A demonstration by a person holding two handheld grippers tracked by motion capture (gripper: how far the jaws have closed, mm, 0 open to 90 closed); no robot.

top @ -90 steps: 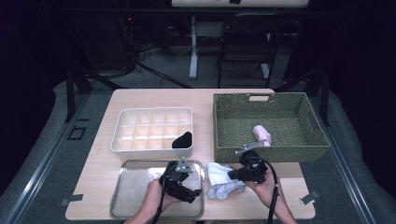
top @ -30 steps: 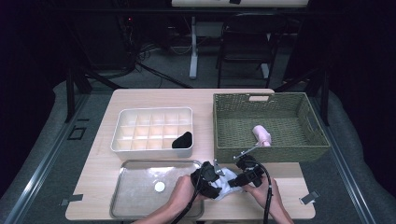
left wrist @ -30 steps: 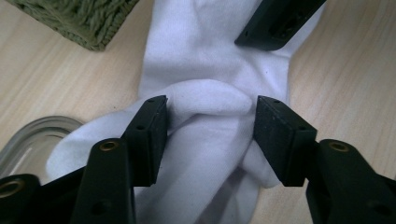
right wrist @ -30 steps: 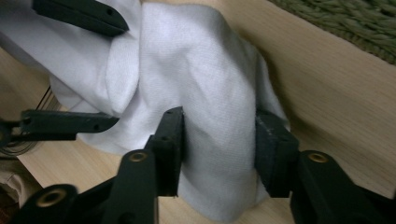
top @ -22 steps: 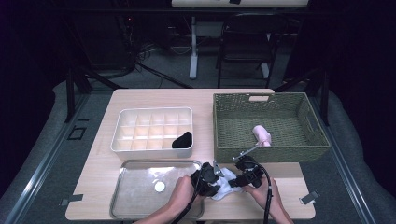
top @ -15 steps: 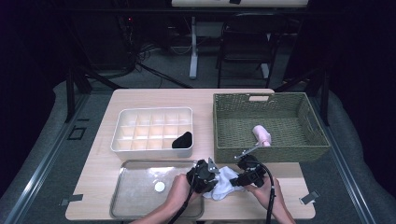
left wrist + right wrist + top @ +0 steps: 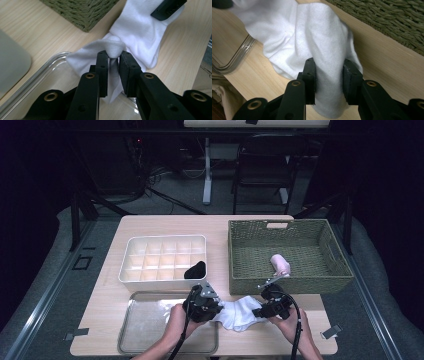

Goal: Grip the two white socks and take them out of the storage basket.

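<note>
— White cotton, nearest of all: a white sock (image 7: 239, 316) lies stretched between the two grippers at the near edge of the wooden table (image 7: 165, 225).

— Who has hold of which end?

— The left gripper (image 7: 212, 311) has just been closing its jaws, and they now stand nearly together, pinching a bunched fold of the sock; in the left gripper view that fold bulges out above the fingertips (image 7: 102, 56). The right gripper (image 7: 260, 312) clamps a thicker part, its jaws wider apart, with cloth filling the gap between them in the right gripper view.

— And where does the sock sit exactly?

— On the table top, its left end over the right rim of the metal tray (image 7: 135, 330), the rest on bare wood just in front of the green woven basket (image 7: 240, 245). Its middle sags to the table between the two grips.

— What lies beyond?

— Behind the tray, a white divided box (image 7: 131, 251) with a black thing (image 7: 195, 269) in its near right compartment; I cannot tell what that is. To the right, inside the basket, a pink roll (image 7: 280, 264) rests on the basket floor towards the near wall. Past the table, dark floor and the legs of a stand.
</note>
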